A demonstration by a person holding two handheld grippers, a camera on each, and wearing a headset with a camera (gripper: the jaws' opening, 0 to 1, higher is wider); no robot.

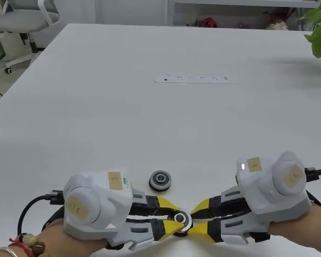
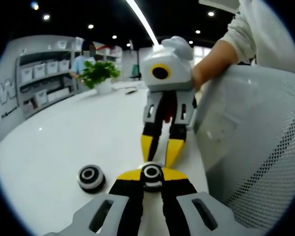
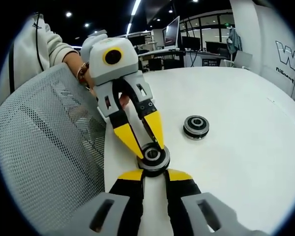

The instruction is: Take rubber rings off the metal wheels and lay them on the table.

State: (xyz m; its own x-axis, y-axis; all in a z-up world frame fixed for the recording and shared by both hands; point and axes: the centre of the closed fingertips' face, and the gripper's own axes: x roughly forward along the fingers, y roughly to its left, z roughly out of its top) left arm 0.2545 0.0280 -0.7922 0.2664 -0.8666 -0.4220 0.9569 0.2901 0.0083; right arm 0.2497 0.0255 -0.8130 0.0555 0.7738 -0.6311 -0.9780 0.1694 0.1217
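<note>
Two metal wheels were on the white table, both wearing their black bands, so no ring had been laid down. At the lower left of the head view, the left gripper had its yellow jaws closed on the near wheel at the bottom centre. The spare wheel lay just above it, apart from both tools. From the lower right, the right gripper bracketed the same wheel with its jaws. Whether they were actually pinching it could not be told.

Its own view showed the tips level with the rubber ring. The step looked like the peel. It would go best with the left gripper clamping the metal sides, not the rubber. The right gripper should bite only the band's edge and roll it sideways off the rim. A straight pull would likely drag the whole wheel out of the other jaws.

Rows of pale bins sat on shelving at the upper left of the left gripper view, too small to show their contents. To their right, a white pot held a leafy green plant.
</note>
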